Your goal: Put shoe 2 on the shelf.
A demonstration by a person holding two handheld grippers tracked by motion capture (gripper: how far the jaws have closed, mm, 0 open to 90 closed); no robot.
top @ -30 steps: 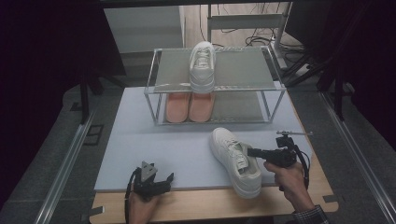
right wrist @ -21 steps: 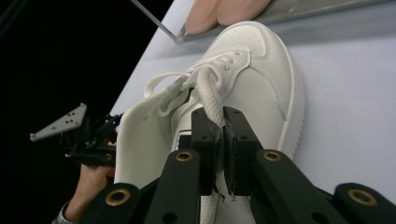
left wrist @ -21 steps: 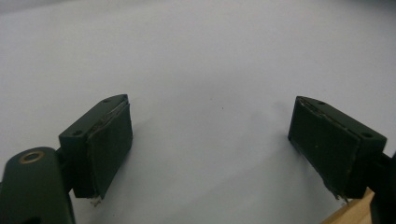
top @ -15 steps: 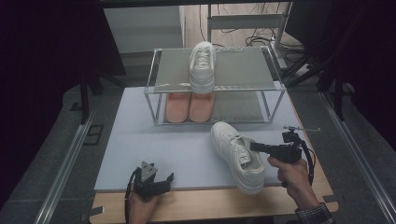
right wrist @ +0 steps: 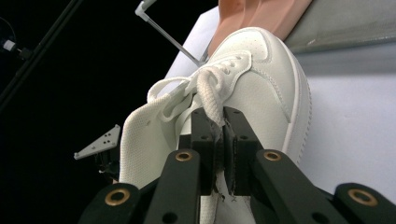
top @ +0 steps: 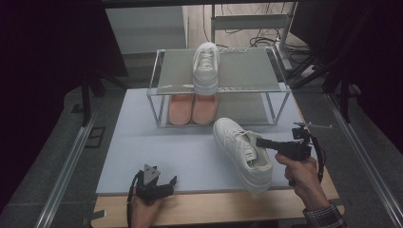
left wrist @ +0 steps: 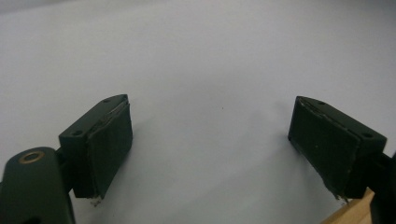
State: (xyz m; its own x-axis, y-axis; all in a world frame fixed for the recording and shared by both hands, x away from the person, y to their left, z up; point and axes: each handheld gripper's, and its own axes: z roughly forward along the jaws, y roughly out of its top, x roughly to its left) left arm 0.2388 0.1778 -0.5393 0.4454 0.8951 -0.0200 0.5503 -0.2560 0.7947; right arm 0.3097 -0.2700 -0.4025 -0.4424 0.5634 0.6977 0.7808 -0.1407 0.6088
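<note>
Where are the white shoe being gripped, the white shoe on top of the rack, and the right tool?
Gripped white shoe [top: 240, 145]: high view, on its laced upper.
White shoe on the rack [top: 206, 71]: high view, on its tongue and laces.
Right tool [right wrist: 223, 140]: right gripper view, between its shut jaw tips, on the pinched shoe edge.

From the left gripper view, the hand-held gripper [left wrist: 212, 154] has its two dark jaws spread wide apart, with nothing between them. The left pad [left wrist: 108, 144] rises from the bottom left corner on a black arm with a brass-coloured rivet in it, and its lower edge looks a little frayed. The right pad [left wrist: 327, 149] stands well across from it, angled inward, also ragged at the bottom edge. Behind and beneath them runs a pale, plain sheet [left wrist: 210, 56] covering the counter. At the bottom right corner a sliver of what seems to be the wooden counter edge [left wrist: 357, 215] peeks out, though so little shows that it's hard to be sure.
</note>
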